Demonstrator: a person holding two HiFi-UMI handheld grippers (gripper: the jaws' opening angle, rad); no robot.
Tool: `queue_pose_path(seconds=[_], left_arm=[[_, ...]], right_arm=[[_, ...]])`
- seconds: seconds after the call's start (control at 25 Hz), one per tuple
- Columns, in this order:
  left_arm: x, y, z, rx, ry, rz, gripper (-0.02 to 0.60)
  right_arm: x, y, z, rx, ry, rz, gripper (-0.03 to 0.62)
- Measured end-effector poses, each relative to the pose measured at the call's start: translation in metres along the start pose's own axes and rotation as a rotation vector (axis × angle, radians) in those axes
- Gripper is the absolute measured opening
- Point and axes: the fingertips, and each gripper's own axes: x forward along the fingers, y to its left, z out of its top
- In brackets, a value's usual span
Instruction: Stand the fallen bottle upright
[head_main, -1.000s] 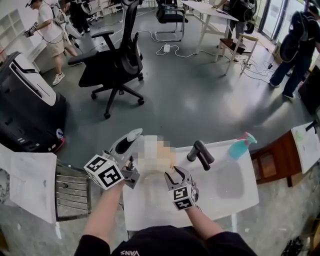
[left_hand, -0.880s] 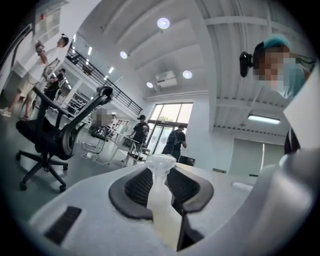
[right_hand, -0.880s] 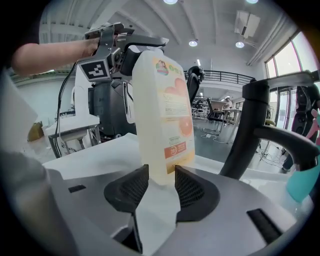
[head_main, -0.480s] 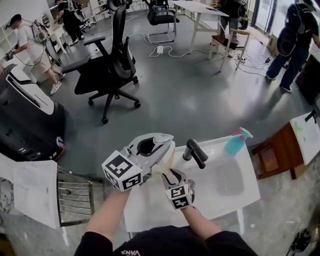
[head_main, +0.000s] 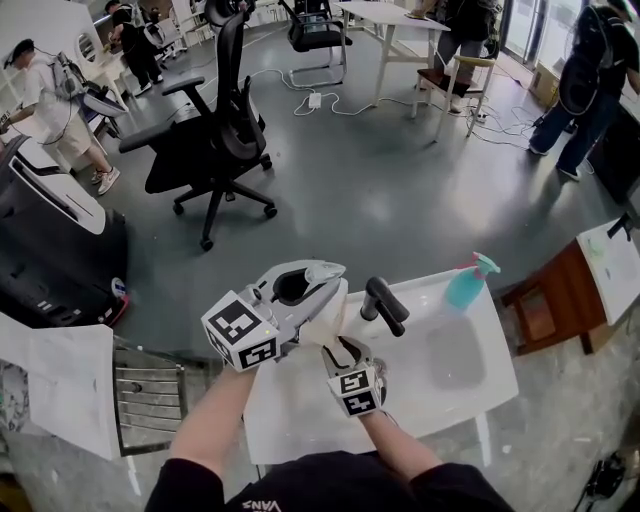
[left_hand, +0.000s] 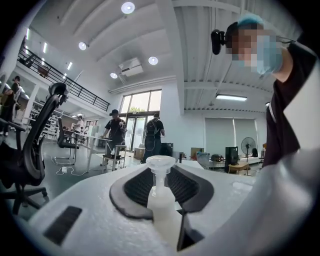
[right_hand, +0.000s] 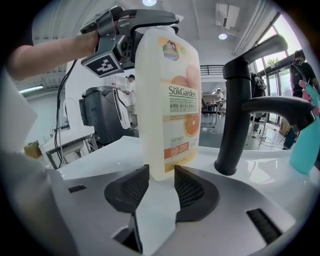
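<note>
The bottle stands upright by the far edge of the white worktop, toward its left corner and just beside the black faucet, its base apparently down on the surface. The left hand-held gripper, held level, is clamped on the bottle's neck. The right hand-held gripper sits low at the near side of the base; its jaws, which have just been narrowing, stand apart with nothing pinched between them. The righting looks all but done, and the step in hand is steadying the bottle before release. The next move probably calls for the left jaws to part cleanly and draw away without dragging the neck, since a tall bottle held from its top could tip. The bottle is opaque cream with an orange-fruit label, so its fill cannot be told. A teal spray bottle stands at the far right corner, its contents too small to judge.
</note>
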Motion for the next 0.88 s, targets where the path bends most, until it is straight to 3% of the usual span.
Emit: queue_pose_path(seconds=[0.28, 0.56, 0.88], left_arm=[[-0.009, -0.002, 0.000, 0.016, -0.017, -0.006, 0.100], [-0.015, -0.004, 0.001, 0.071, -0.016, -0.011, 0.108], [-0.029, 0.006, -0.006, 0.026, -0.005, -0.002, 0.250]], right_arm=[[-0.012, -0.001, 0.001, 0.022, 0.003, -0.008, 0.169], [-0.037, -0.005, 0.006, 0.061, -0.017, -0.073, 0.170], [-0.068, -0.004, 0.028, 0.096, -0.083, -0.164, 0.170]])
